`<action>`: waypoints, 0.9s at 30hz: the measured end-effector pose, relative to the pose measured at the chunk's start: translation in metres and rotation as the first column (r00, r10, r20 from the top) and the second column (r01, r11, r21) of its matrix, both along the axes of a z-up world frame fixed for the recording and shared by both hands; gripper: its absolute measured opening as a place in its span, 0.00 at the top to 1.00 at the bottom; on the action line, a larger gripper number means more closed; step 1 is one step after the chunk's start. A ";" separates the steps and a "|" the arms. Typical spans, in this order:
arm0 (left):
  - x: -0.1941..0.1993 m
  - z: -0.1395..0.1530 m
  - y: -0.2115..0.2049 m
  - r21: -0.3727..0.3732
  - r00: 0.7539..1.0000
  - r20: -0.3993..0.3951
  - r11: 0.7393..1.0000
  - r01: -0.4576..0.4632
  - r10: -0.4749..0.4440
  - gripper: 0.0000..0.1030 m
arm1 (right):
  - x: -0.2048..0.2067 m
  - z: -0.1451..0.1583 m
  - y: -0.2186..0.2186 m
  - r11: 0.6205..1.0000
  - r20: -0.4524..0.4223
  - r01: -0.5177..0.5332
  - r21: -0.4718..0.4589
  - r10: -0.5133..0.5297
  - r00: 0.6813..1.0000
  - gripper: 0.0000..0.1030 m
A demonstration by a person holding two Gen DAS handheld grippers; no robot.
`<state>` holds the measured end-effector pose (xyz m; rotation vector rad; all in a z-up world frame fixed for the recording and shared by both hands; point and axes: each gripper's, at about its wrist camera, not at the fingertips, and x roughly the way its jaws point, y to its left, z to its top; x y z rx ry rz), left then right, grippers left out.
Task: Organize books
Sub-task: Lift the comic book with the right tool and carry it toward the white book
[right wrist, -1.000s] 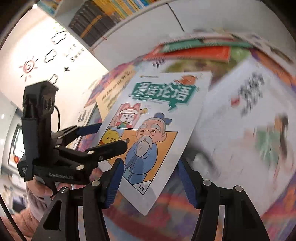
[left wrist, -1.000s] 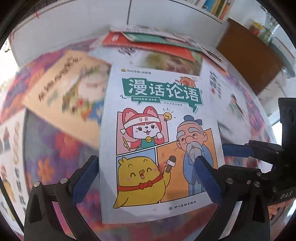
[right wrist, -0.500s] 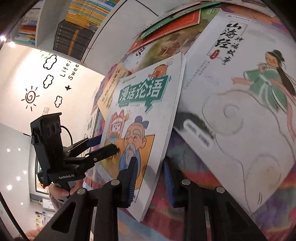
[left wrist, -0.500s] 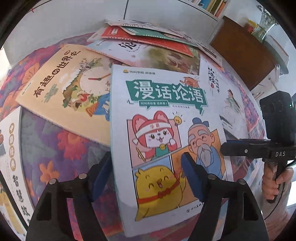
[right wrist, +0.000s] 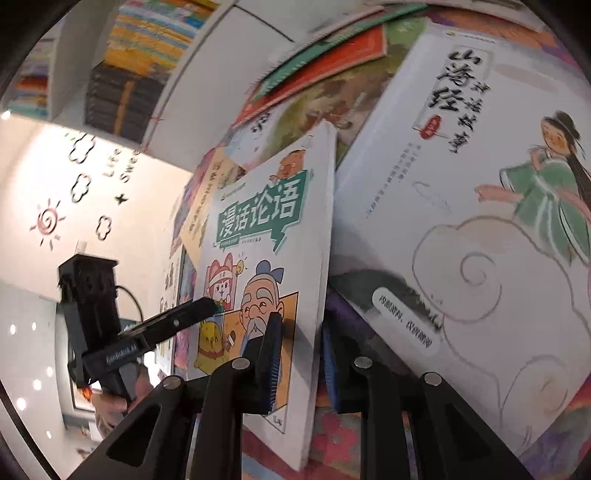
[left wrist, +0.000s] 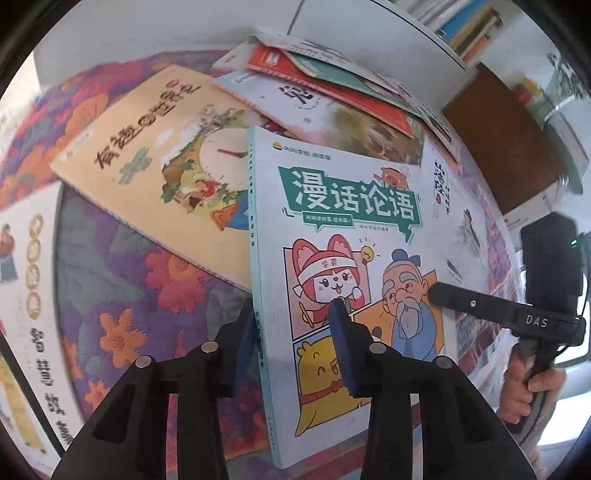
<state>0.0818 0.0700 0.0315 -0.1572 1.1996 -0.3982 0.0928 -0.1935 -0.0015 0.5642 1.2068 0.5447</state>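
A cloth with purple ground and orange flowers (left wrist: 122,295) covers the surface, and everything here sits relative to it: thin picture books lie scattered flat across it, with a loose heap of red and green paperbacks (left wrist: 332,85) at its far edge against a white cabinet (left wrist: 155,29).

The task's thing, a pale blue softcover comic book with a teal title banner and a cartoon sage on the cover (left wrist: 347,229), is tipped up off the cloth, its lower edge nearest the grippers. A tan book with a clock on its cover (left wrist: 155,158) lies flat on the cloth beside its spine, and a white book with a green-robed figure (right wrist: 480,229) lies on the other side.

The left gripper (left wrist: 291,339) has just been closing and now pinches the comic book at the spine side near the bottom. The right gripper (right wrist: 299,354) has likewise been closing, clamped over the opposite, page-edge side.

I judge the book light but floppy, glossy enough to slide; gripping both lower corners keeps it from sagging, and the spine side gives the stiffer hold.
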 end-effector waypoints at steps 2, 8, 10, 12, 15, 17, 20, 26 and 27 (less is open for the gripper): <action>-0.002 0.005 0.000 -0.001 1.000 0.007 1.000 0.000 0.000 0.66 | -0.003 0.010 0.007 1.000 0.031 -0.010 -0.029 0.011 0.999 0.81; -0.011 0.016 -0.004 0.016 0.999 0.031 0.999 0.030 -0.031 0.66 | -0.016 0.034 0.016 0.998 0.090 -0.039 -0.048 0.043 0.995 0.84; -0.014 0.020 -0.006 0.017 0.999 0.039 0.999 0.033 -0.034 0.66 | -0.020 0.037 0.016 0.998 0.098 -0.041 -0.052 0.046 0.994 0.84; -0.014 0.025 -0.007 0.016 0.998 0.051 0.999 0.037 -0.037 0.66 | -0.022 0.041 0.018 0.998 0.100 -0.045 -0.039 0.048 0.994 0.84; -0.018 0.031 -0.007 0.016 0.997 0.068 0.999 0.041 -0.042 0.66 | -0.026 0.046 0.018 0.997 0.126 -0.044 -0.063 0.052 0.991 0.84; -0.021 0.036 -0.008 0.021 0.996 0.080 0.999 0.044 -0.046 0.66 | -0.029 0.051 0.020 0.997 0.133 -0.053 -0.064 0.061 0.989 0.84; -0.023 0.041 -0.006 0.010 0.995 0.089 0.999 0.047 -0.048 0.66 | -0.034 0.060 0.022 0.996 0.151 -0.055 -0.074 0.066 0.986 0.84; -0.031 0.055 -0.001 -0.008 0.991 0.122 0.998 0.059 -0.057 0.66 | -0.043 0.074 0.021 0.994 0.188 -0.055 -0.093 0.072 0.979 0.84; -0.031 0.057 0.000 -0.010 0.990 0.126 0.998 0.057 -0.056 0.66 | -0.045 0.075 0.020 0.994 0.195 -0.058 -0.094 0.075 0.978 0.84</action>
